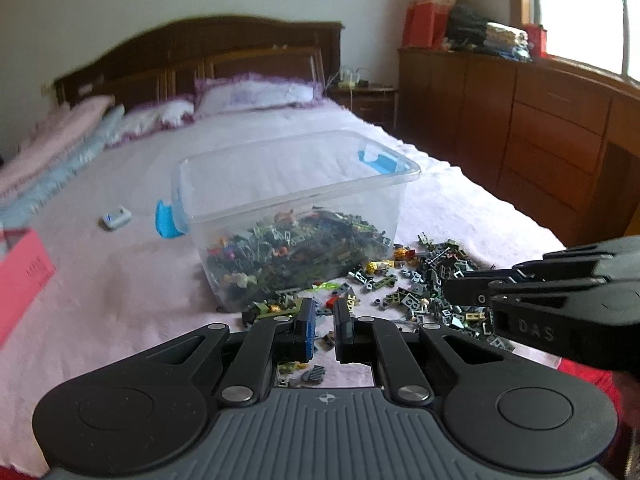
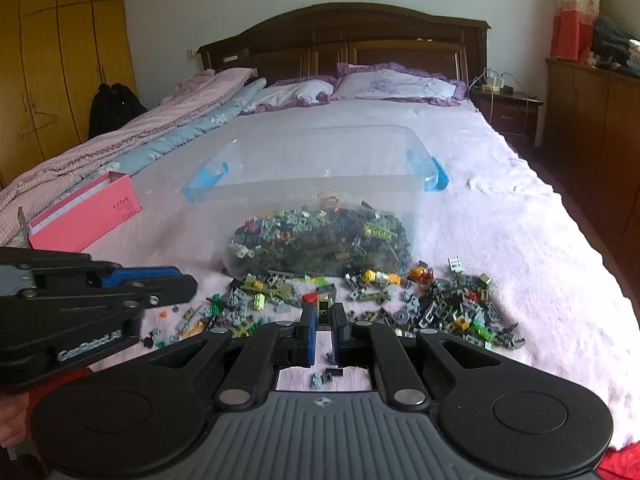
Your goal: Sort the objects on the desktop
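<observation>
A clear plastic bin (image 1: 296, 184) with blue handles stands on the bed, its bottom filled with small toy bricks; it also shows in the right wrist view (image 2: 320, 160). A loose pile of bricks (image 1: 424, 284) lies in front of it, seen too in the right wrist view (image 2: 440, 304). My left gripper (image 1: 323, 320) hovers over the near bricks, its jaws slightly apart with nothing between them. My right gripper (image 2: 323, 318) is shut on a small olive-green brick (image 2: 323, 307), held above the pile. Each gripper shows in the other's view, the right one (image 1: 460, 292) and the left one (image 2: 176, 280).
A pink box (image 2: 86, 216) lies on the bed at the left, also in the left wrist view (image 1: 20, 280). A small white device (image 1: 116, 217) lies left of the bin. Folded quilts (image 2: 120, 136) and pillows (image 2: 396, 82) lie beyond. Wooden cabinets (image 1: 540, 120) line the right side.
</observation>
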`<action>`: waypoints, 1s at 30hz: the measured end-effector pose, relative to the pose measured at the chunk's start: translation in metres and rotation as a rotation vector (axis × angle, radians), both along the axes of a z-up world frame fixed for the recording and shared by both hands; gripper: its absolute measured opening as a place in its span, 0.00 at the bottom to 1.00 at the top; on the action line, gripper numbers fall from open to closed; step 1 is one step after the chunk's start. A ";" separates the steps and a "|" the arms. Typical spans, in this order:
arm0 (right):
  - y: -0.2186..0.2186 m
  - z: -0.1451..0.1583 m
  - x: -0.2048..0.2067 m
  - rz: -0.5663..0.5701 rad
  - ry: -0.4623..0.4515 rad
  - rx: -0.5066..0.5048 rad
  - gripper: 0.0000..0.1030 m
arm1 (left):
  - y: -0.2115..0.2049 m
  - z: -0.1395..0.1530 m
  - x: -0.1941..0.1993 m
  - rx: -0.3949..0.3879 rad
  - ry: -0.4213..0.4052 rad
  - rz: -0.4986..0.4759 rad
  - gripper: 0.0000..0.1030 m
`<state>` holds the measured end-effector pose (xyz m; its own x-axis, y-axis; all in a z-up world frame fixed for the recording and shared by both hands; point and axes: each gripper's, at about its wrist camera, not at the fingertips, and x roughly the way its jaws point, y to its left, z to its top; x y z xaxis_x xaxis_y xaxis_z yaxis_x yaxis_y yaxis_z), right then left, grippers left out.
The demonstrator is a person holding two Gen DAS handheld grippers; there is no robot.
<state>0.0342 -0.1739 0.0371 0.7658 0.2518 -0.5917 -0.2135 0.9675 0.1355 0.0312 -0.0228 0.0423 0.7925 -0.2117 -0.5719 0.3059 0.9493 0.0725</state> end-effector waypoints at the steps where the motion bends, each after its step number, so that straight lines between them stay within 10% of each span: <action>1: 0.000 -0.002 -0.001 0.000 0.006 -0.001 0.08 | -0.002 0.000 -0.004 0.017 -0.011 -0.010 0.11; 27: -0.007 -0.042 -0.008 -0.006 0.120 0.007 0.08 | -0.009 -0.093 0.015 0.002 0.338 -0.077 0.20; 30: -0.007 -0.043 -0.008 -0.007 0.124 0.011 0.08 | -0.010 -0.095 0.017 -0.002 0.337 -0.080 0.09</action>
